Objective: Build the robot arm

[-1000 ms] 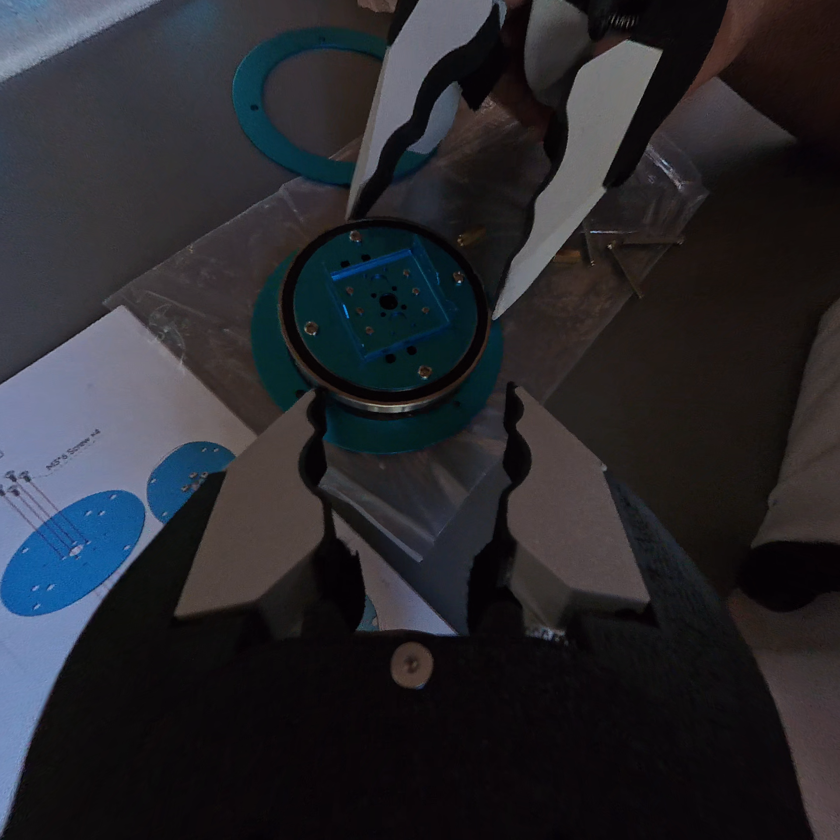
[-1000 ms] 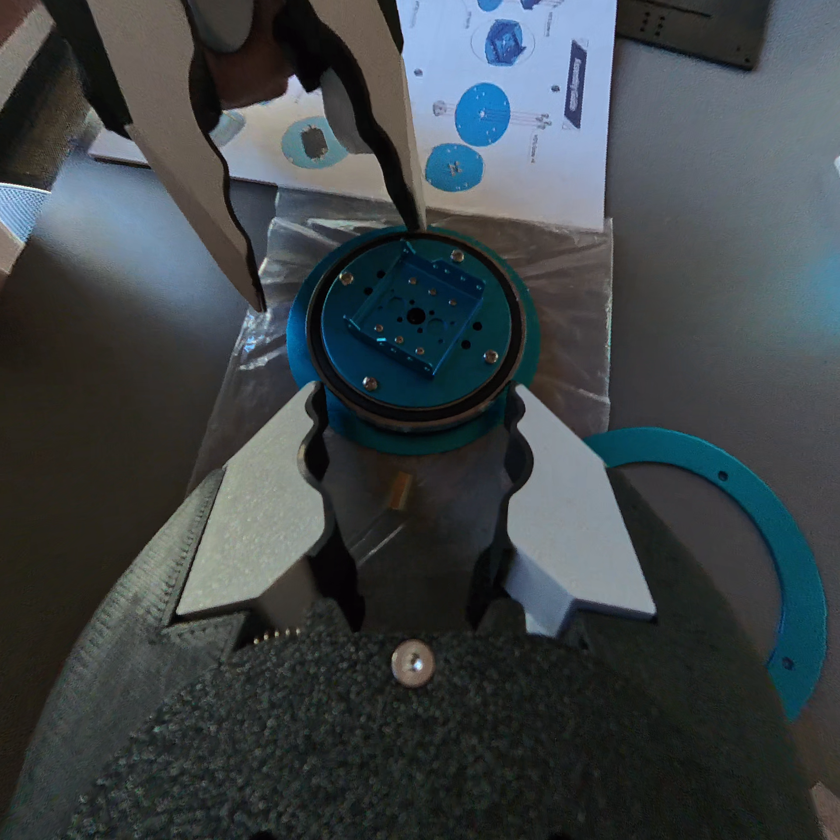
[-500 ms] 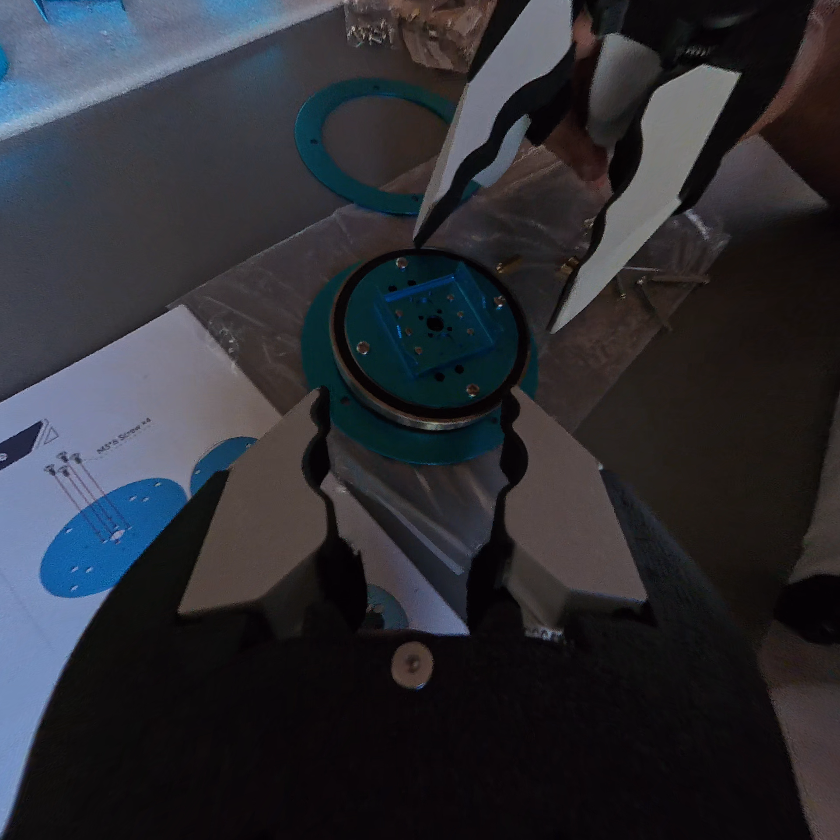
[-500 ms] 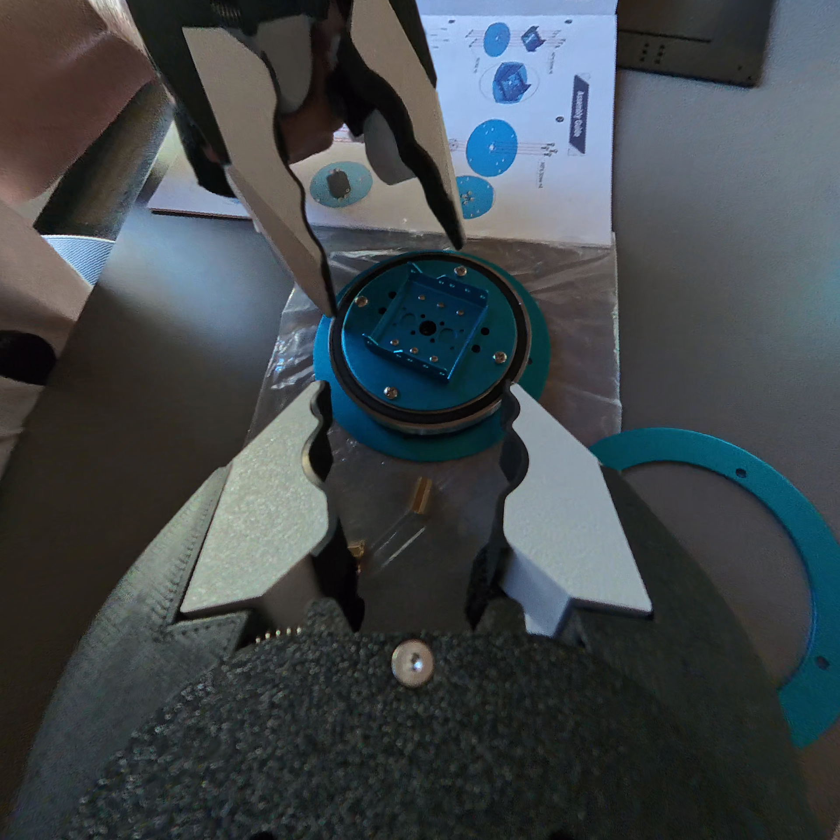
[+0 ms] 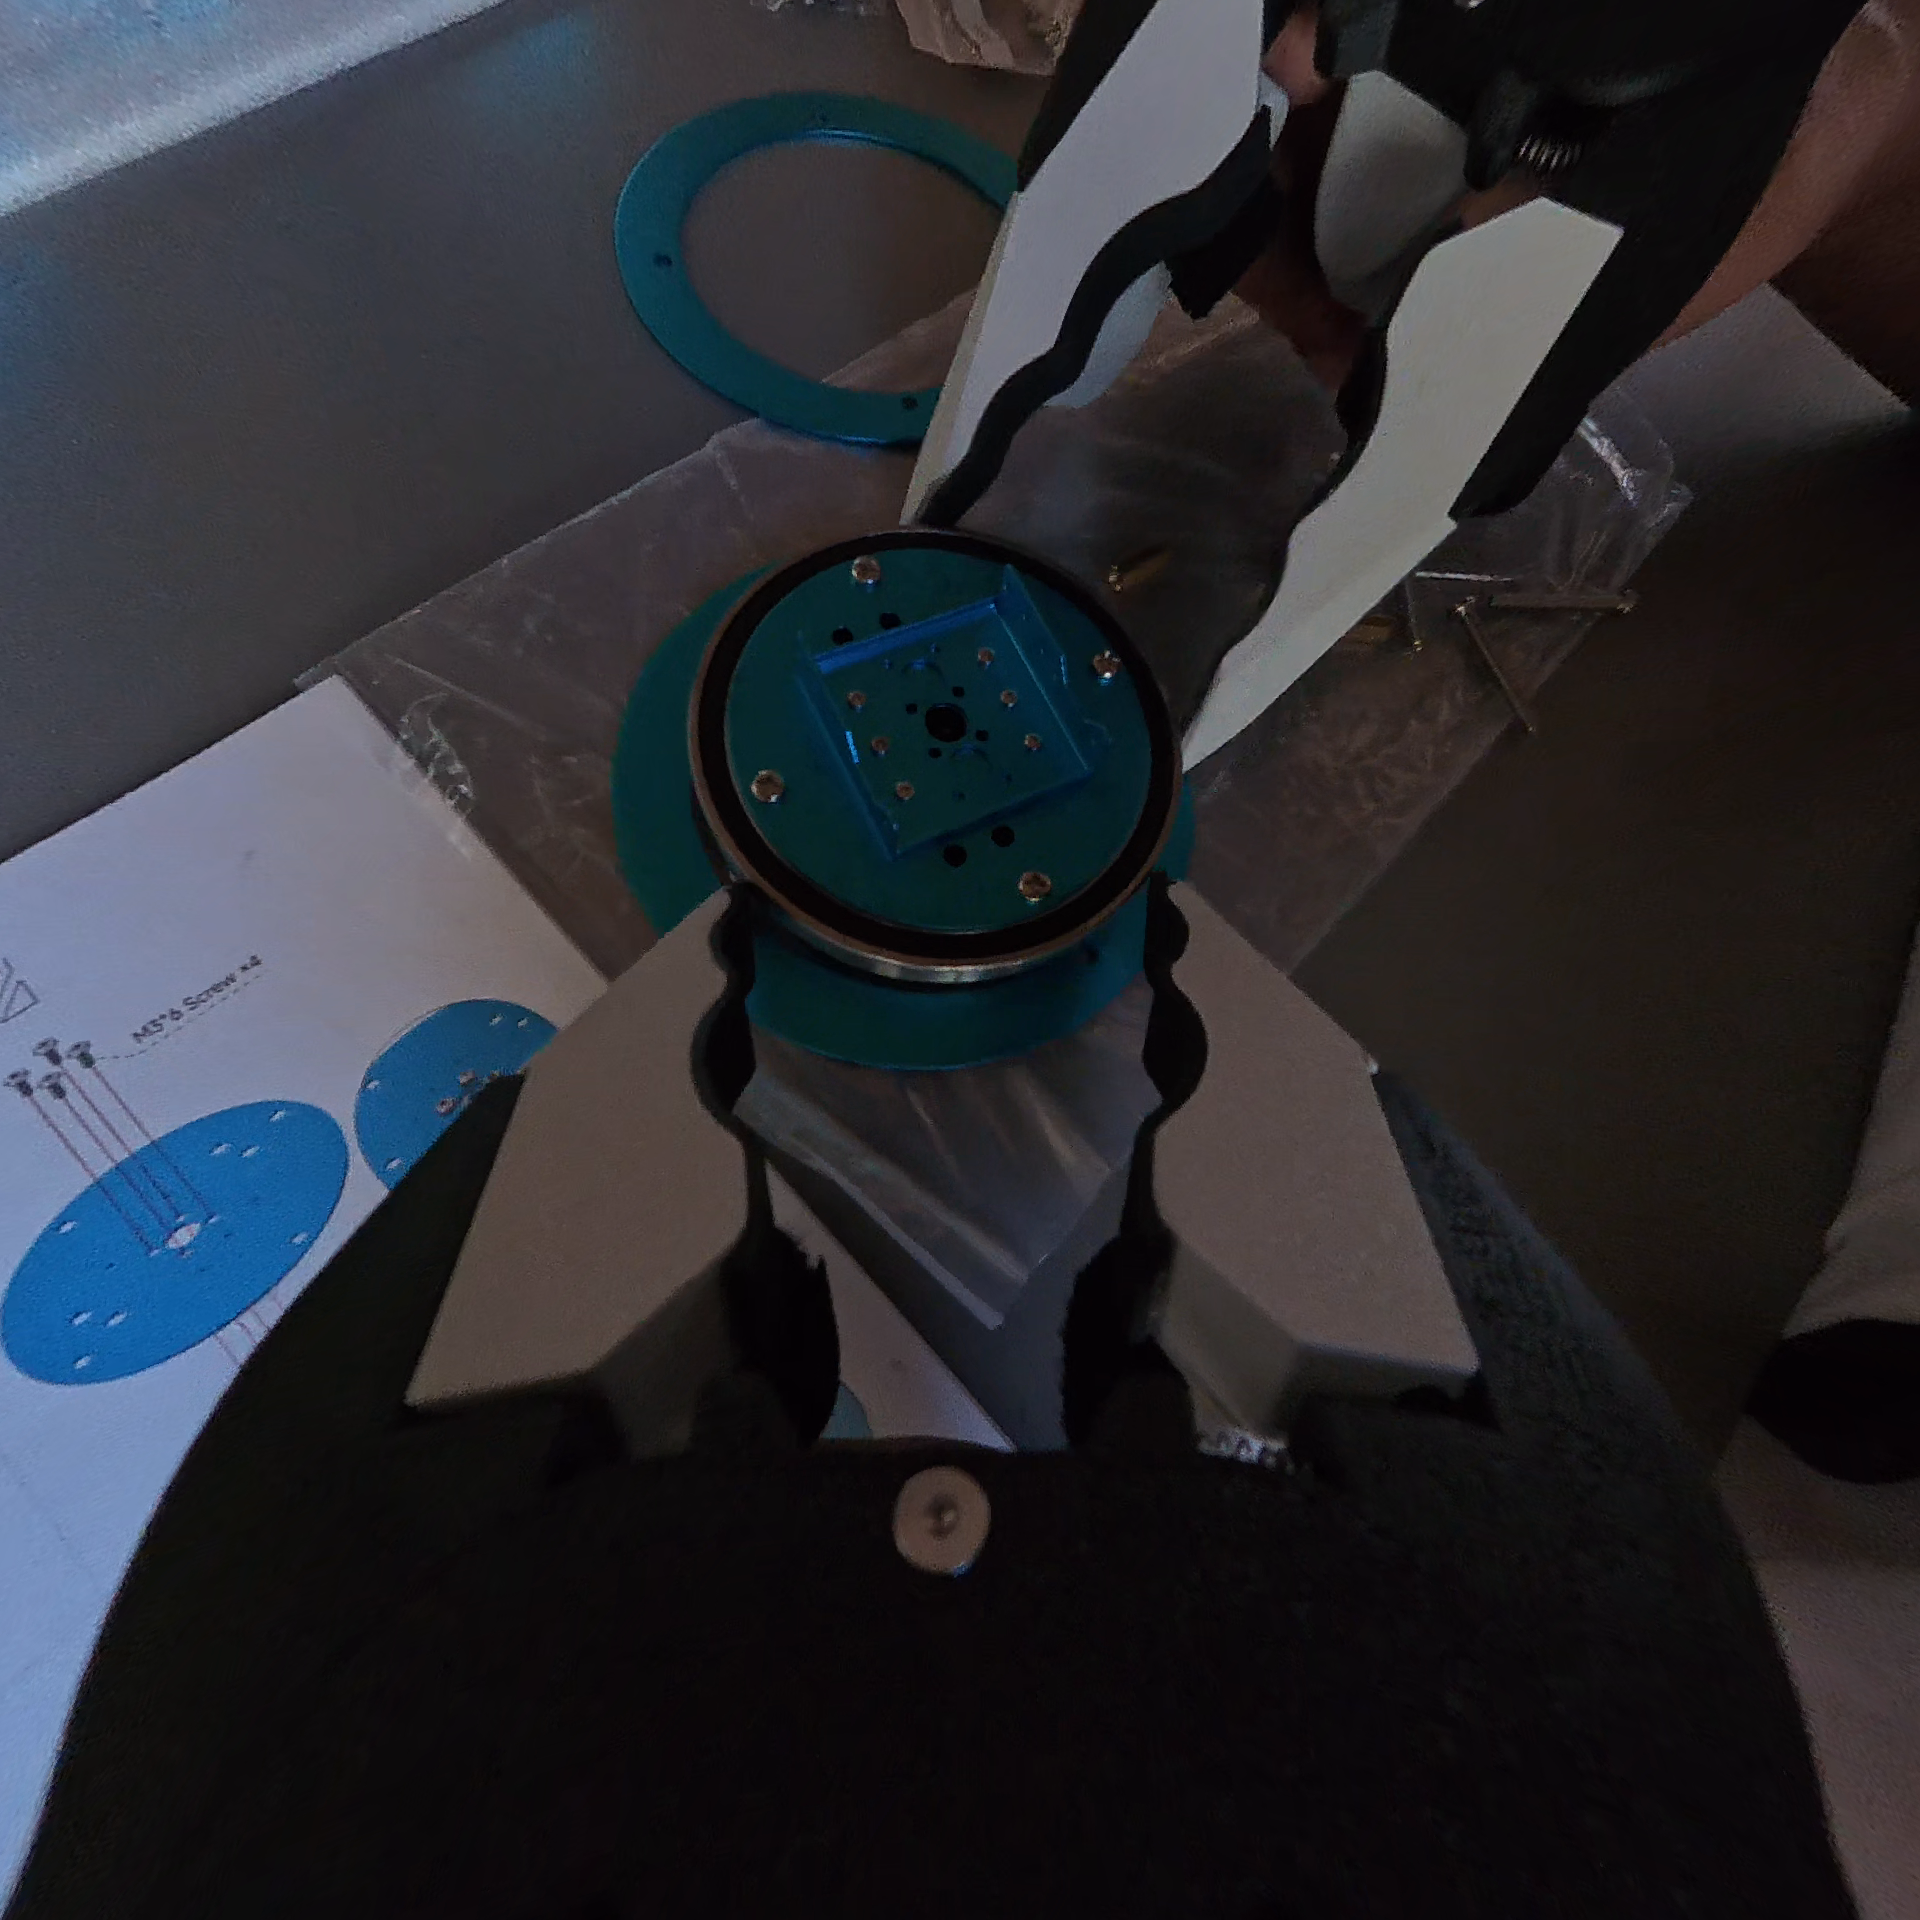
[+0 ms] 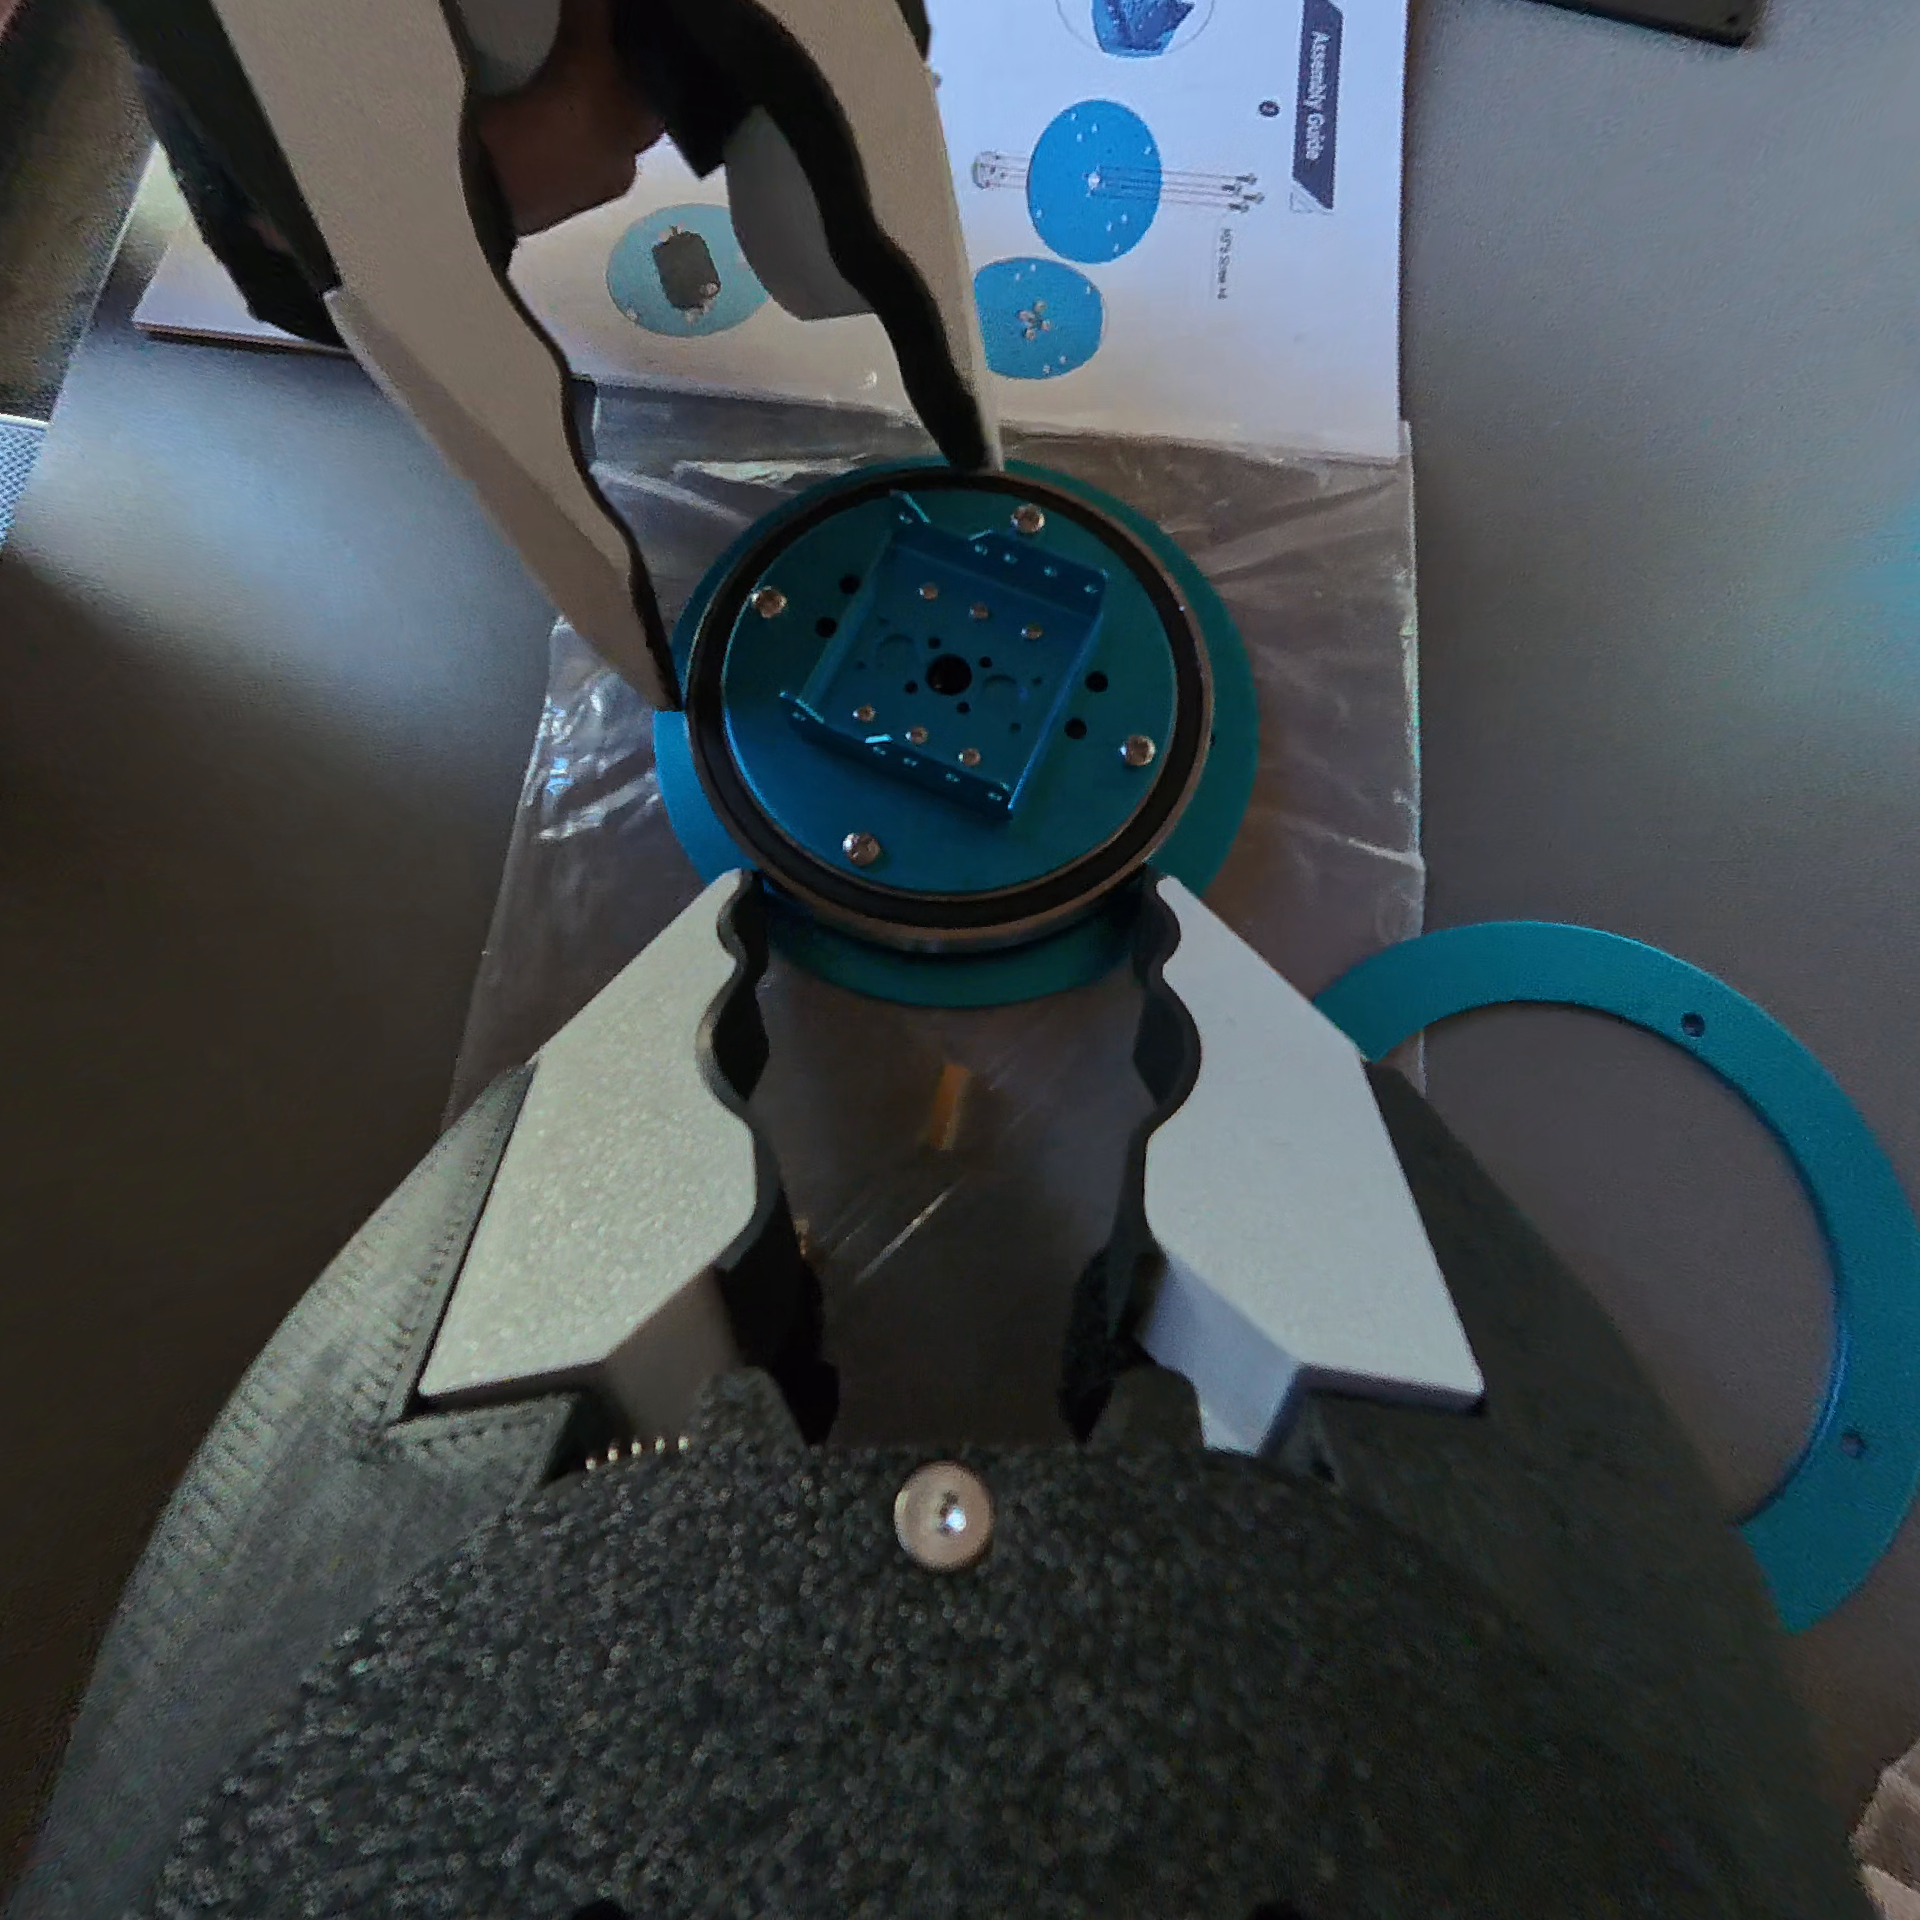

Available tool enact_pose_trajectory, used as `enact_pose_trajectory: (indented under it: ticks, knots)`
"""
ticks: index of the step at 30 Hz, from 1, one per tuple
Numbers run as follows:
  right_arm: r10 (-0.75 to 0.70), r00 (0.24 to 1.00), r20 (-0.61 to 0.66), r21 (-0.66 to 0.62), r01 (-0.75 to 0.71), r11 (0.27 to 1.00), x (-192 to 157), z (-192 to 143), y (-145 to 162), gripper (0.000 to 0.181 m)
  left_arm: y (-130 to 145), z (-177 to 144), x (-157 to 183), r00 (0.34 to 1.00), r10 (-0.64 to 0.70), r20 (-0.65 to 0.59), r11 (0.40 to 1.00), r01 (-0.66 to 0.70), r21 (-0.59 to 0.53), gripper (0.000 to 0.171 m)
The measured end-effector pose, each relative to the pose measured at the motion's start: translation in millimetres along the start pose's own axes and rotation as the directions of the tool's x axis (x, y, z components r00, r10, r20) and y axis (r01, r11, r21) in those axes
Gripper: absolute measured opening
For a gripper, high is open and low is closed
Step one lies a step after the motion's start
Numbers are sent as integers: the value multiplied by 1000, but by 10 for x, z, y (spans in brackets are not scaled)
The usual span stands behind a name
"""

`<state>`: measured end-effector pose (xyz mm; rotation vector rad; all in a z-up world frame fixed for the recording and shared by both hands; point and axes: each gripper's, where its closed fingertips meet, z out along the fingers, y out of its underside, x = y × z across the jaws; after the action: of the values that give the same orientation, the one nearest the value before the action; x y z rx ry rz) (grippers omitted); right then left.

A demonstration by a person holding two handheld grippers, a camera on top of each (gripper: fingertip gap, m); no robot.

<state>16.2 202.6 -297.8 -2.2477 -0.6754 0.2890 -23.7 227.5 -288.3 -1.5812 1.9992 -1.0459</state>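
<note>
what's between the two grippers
The round blue turntable on its clear plastic bag sits between the left gripper and the right gripper, both open around it. Both wrist views show this.

Dim room, low light overall. Smooth matte grey tabletop (image 6: 1662, 623) fills both views, darker in shadow on one side (image 6: 260, 831). Bright bluish-white daylight patch (image 5: 156, 94) falls across the far tabletop edge in the left wrist view. Dark flat rectangular panel (image 6: 1662, 16) sits at the table's far edge in the right wrist view.
</note>
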Motion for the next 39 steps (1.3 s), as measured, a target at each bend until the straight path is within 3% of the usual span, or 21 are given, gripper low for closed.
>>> enact_pose_trajectory:
  ticks: [21, 31, 35, 39]
  knots:
    - [-34, 993, 112, 34, 30, 999, 57, 35, -71, 70, 43, -39, -44, 999, -18, 39, 1000, 19, -16, 75]
    - [-24, 996, 88, 42, 20, 999, 116, -12, -33, 69, 52, -58, -28, 999, -32, 35, 999, 32, -9, 75]
    - [52, 998, 19, 75, -53, 996, 304, -369, -2, 69, 27, -161, -97, 997, -22, 68, 1000, 21, 13, 75]
    - [241, 964, -114, 76, -234, 969, 685, -820, 388, 56, -315, -283, -205, 996, 14, 91, 993, -25, 115, 75]
